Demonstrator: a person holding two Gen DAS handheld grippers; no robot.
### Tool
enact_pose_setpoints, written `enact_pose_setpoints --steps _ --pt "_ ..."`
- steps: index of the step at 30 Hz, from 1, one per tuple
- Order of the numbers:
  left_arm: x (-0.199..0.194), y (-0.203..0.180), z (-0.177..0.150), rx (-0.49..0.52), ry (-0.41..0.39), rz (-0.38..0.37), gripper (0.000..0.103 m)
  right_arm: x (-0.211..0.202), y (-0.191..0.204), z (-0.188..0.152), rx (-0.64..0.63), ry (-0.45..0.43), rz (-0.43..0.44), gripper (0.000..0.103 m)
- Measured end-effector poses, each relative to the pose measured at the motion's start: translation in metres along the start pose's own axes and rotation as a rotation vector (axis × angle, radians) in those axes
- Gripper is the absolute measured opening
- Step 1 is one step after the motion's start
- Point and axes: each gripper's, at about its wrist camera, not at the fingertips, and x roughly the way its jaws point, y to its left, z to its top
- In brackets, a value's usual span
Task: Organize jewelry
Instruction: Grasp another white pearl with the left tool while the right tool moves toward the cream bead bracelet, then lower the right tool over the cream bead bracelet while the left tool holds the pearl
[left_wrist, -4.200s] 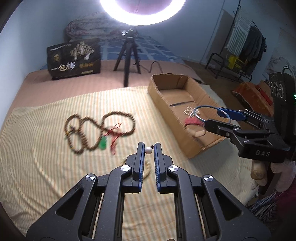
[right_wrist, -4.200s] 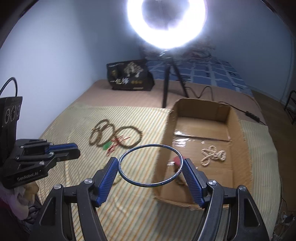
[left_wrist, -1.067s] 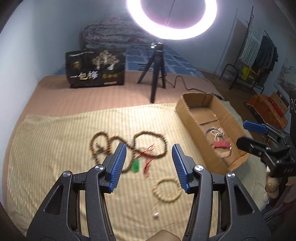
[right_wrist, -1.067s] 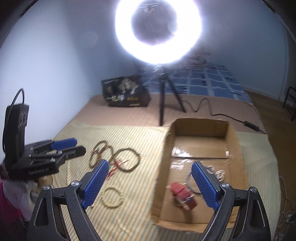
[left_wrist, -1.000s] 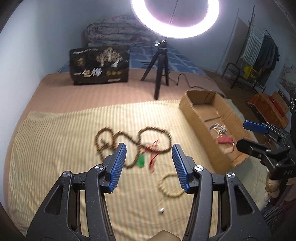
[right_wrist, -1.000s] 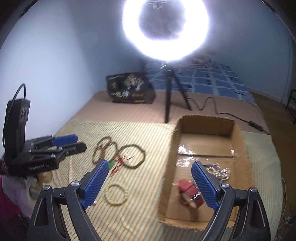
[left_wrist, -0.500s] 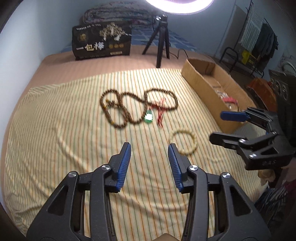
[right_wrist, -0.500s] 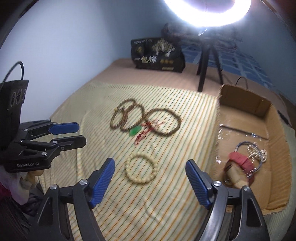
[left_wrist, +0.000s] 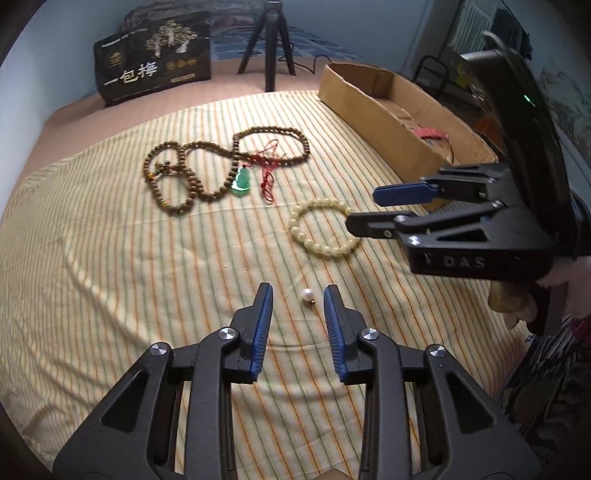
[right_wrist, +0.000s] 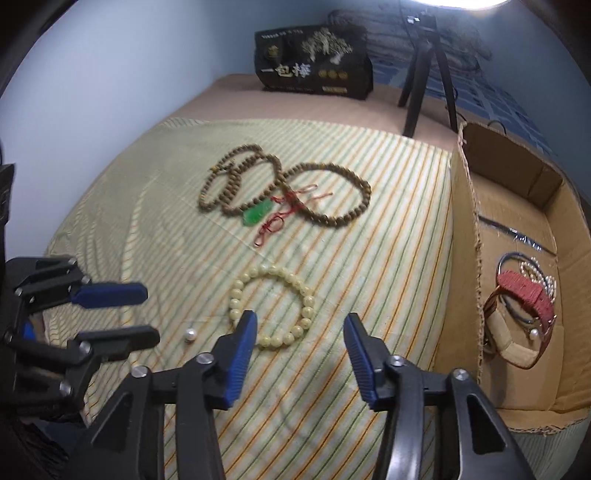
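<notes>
A small white pearl (left_wrist: 307, 294) lies on the striped cloth between the tips of my open left gripper (left_wrist: 298, 295); it also shows in the right wrist view (right_wrist: 190, 335). A cream bead bracelet (left_wrist: 324, 231) (right_wrist: 272, 306) lies just beyond my open, empty right gripper (right_wrist: 300, 323), which also shows in the left wrist view (left_wrist: 369, 208). A long brown bead necklace (left_wrist: 221, 166) (right_wrist: 284, 190) with a green pendant (left_wrist: 242, 181) and red cord lies farther back. The cardboard box (right_wrist: 465, 221) at the right holds a red band (right_wrist: 524, 291), a blue ring and pearls.
A black printed bag (right_wrist: 314, 72) and a tripod (right_wrist: 424, 66) stand at the back on the bed. The cardboard box wall (left_wrist: 369, 107) rises at the right of the cloth. The cloth's front edge drops off near the grippers.
Both grippers have dropped lower and closer to the cloth. My left gripper has come around the pearl. My right gripper has moved left from the box toward the cream bracelet.
</notes>
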Motion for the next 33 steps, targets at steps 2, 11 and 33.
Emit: enact_pose_setpoints --steps 2,11,33 --pt "0.004 -0.002 0.0 0.007 0.008 0.002 0.028 0.004 -0.003 0.0 0.013 0.006 -0.002 0.045" --pt "0.022 -0.006 0.001 0.025 0.031 0.009 0.023 0.013 -0.006 0.003 0.028 0.009 -0.004 0.039" --pt "0.033 -0.004 0.001 0.021 0.049 0.028 0.007 0.026 0.012 0.004 -0.094 0.009 -0.082 0.007"
